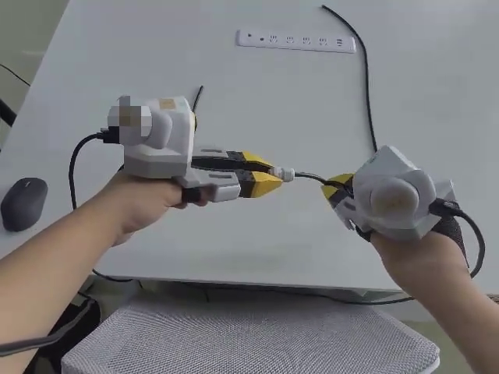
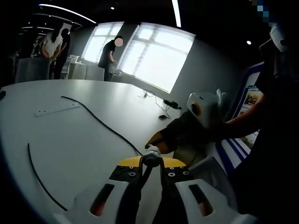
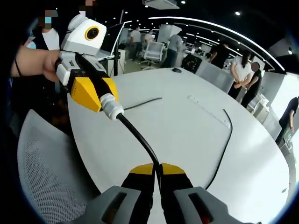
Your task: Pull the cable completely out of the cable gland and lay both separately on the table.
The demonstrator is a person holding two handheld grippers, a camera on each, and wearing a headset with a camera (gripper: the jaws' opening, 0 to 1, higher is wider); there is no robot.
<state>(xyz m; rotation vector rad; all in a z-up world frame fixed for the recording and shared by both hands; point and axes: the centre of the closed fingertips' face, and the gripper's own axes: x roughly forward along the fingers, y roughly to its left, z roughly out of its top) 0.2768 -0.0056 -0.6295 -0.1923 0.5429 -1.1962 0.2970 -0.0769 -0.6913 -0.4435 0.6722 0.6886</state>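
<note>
Both grippers are up in the air over the near part of the white table point(image 1: 156, 70), facing each other nose to nose. The left gripper point(image 1: 269, 178) has its yellow-tipped jaws closed tight on the pale cable gland point(image 1: 285, 174), which pokes out from between the tips toward the other side. Out of the gland comes the black cable point(image 1: 310, 178), bridging the short gap in a gentle curve, and there's the right gripper point(image 1: 335, 187), jaws pinched narrow on that cable, gripping it right at the tips. Cable and gland are joined, neither one touching the tabletop. In the right gripper view the cable arcs up from the jaws to the gland's ribbed end. Farther back on the table lies a white power strip point(image 1: 296, 40) with its dark cord point(image 1: 365, 78) snaking toward the near edge, a grey mouse point(image 1: 23, 202) sits off to the left, and a mesh seat point(image 1: 249, 339) shows below the table edge.
</note>
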